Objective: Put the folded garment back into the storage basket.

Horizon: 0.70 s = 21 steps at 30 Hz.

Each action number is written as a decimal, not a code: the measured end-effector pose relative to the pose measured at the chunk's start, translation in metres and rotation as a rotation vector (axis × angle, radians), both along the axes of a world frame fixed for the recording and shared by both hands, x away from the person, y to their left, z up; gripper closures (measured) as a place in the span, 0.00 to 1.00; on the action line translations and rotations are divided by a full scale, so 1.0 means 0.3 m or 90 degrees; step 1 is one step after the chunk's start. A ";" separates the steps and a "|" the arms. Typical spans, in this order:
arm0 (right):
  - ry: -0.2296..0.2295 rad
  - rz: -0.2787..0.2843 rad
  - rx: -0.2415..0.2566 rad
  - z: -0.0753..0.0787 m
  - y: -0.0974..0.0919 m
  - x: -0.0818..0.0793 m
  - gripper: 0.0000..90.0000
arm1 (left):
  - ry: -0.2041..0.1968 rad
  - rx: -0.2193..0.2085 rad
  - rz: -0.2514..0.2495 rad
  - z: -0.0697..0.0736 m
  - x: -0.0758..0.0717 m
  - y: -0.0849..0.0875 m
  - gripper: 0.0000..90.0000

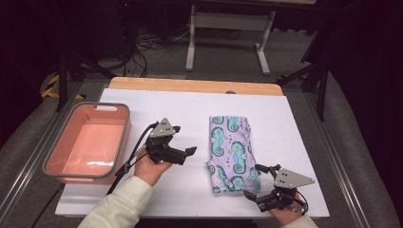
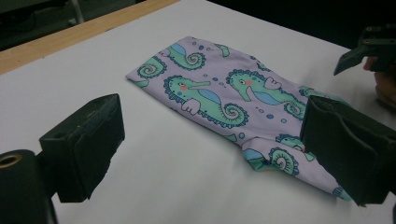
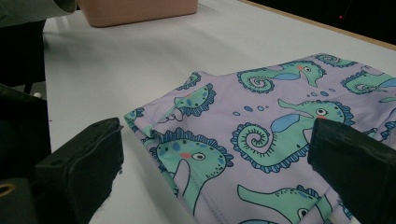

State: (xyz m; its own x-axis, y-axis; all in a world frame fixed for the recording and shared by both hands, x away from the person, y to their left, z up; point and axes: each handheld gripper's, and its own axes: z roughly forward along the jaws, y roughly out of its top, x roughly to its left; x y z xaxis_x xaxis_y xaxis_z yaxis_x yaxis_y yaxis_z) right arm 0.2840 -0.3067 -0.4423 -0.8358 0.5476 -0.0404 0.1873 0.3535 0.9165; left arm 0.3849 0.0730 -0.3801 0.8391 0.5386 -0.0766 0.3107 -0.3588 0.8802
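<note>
A folded lilac cloth [image 1: 230,147] printed with green seahorses lies flat on the white table top [image 1: 190,104], right of centre. My left gripper [image 1: 184,140] is held just left of the cloth, jaws pointing toward it and open with nothing between them. In the left gripper view the cloth [image 2: 219,88] lies ahead of the gripper [image 2: 210,140]. My right gripper [image 1: 255,181] stands open at the cloth's near right corner. In the right gripper view the cloth [image 3: 280,107] spreads ahead of the gripper [image 3: 215,163], unpressed by the jaws.
A pink tub [image 1: 127,128] with a grey rim sits at the table's left edge, its inside bare; it also shows as the pink tub [image 3: 140,9] far off. A wooden strip [image 1: 190,85] borders the far edge. The other hand's gripper [image 2: 369,46] shows at top right.
</note>
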 end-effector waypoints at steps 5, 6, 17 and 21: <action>0.000 0.002 0.001 0.000 -0.002 0.001 0.04 | 0.000 0.017 -0.002 0.001 0.034 -0.040 0.09; 0.000 0.001 0.001 0.000 -0.003 0.001 0.04 | 0.000 0.017 -0.002 0.001 0.034 -0.040 0.10; 0.000 0.002 0.004 0.000 -0.004 0.001 0.05 | 0.042 -0.005 -0.014 -0.011 0.109 -0.103 0.13; 0.000 0.007 0.003 -0.001 -0.003 0.001 0.05 | 0.055 -0.019 0.000 -0.017 0.149 -0.116 0.15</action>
